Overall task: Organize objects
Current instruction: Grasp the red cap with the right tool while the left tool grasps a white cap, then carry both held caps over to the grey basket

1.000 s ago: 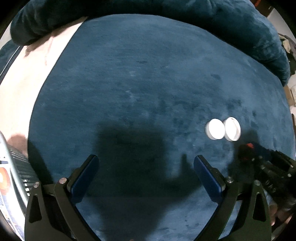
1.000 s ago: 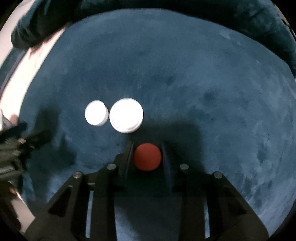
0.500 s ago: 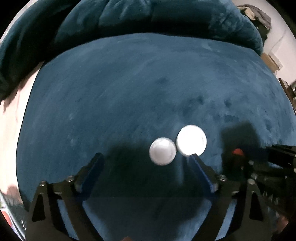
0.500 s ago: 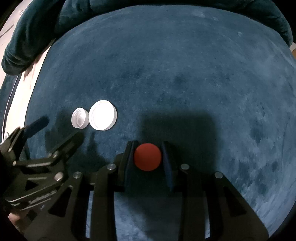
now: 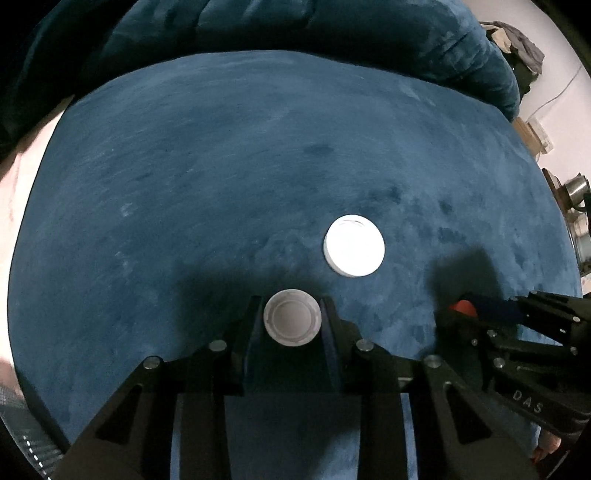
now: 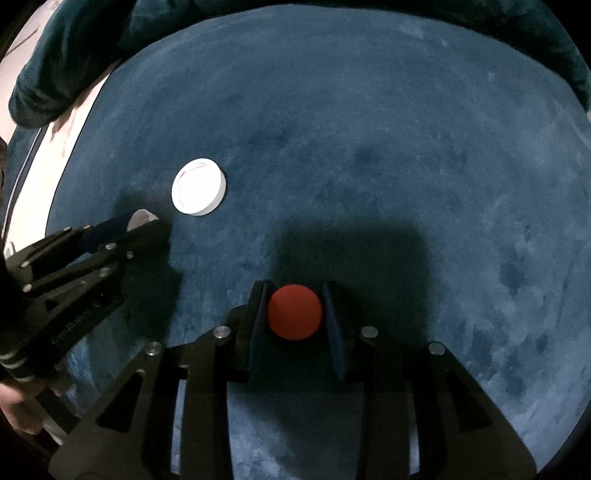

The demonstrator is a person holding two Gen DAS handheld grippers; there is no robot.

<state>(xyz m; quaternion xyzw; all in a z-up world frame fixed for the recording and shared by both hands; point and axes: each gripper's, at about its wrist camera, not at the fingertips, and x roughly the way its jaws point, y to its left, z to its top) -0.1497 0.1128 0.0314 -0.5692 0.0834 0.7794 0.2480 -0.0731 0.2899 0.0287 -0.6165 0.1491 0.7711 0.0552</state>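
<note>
My left gripper (image 5: pixel 291 317) is shut on a small white cap (image 5: pixel 291 316), open side up, low over the blue plush surface (image 5: pixel 221 166). A larger white lid (image 5: pixel 354 246) lies flat on the plush just ahead and to the right of it. My right gripper (image 6: pixel 294 312) is shut on a red ball (image 6: pixel 294 312). In the right wrist view the left gripper (image 6: pixel 142 225) is at the left with the small cap (image 6: pixel 138 218) between its fingers, and the larger lid (image 6: pixel 198 191) lies just beyond it. The right gripper (image 5: pixel 469 308) shows at the right of the left wrist view.
A thick rolled edge of the same blue plush (image 5: pixel 332 33) borders the far side. Pale floor (image 6: pixel 44 147) shows at the left. Clutter and a metal pot (image 5: pixel 576 188) stand off the right edge.
My left gripper moved in on the small white cap and closed on it; it was open before. The right gripper stays shut on the red ball and has drawn back from the lids.
</note>
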